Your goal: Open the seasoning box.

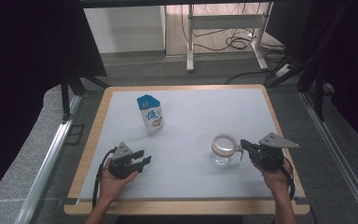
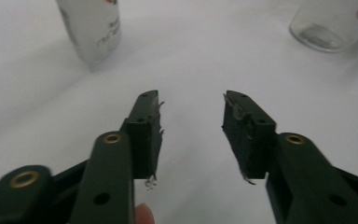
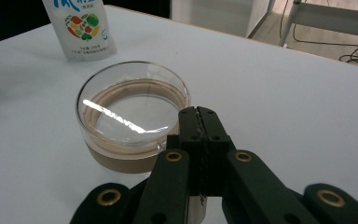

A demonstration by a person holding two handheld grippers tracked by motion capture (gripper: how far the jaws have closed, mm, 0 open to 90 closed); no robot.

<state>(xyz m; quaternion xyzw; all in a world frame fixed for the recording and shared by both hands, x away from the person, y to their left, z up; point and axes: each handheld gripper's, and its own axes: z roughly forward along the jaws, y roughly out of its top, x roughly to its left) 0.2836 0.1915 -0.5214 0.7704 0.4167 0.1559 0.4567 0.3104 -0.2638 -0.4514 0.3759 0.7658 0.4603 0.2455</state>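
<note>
- The left gripper [image 1: 142,160] sits in the lower left of the high view, held from below by the person's left hand [image 1: 113,181]; its jaws stand well apart with nothing between them; in the left gripper view [image 2: 192,119] the two black jaws rise from the bottom edge with bare white tabletop in the gap, and a fingertip [image 2: 143,213] shows at the bottom edge.
- The right gripper [image 1: 242,143] is in the lower right of the high view, held by the right hand [image 1: 276,176], a grey three-cornered plate [image 1: 278,140] on top; in the right gripper view [image 3: 199,112] its jaws are pressed together, tips at the near rim of the jar lid; whether they pinch anything I cannot tell.
- The glass jar [image 1: 223,151] stands just left of the right gripper's tips, lower centre-right of the high view; its lid [image 3: 133,105] is clear with a tan ring under it, left of centre in the right gripper view; in the left gripper view the jar [image 2: 331,25] sits in the upper right corner.
- The milk carton [image 1: 150,115], blue-topped and white, stands upright left of centre in the high view, well apart from both grippers; it appears top left in both gripper views [image 2: 93,28] [image 3: 78,29].
- The white table [image 1: 191,100] has a wooden edge; grey floor and cables [image 1: 235,43] lie beyond, at the top of the high view.
</note>
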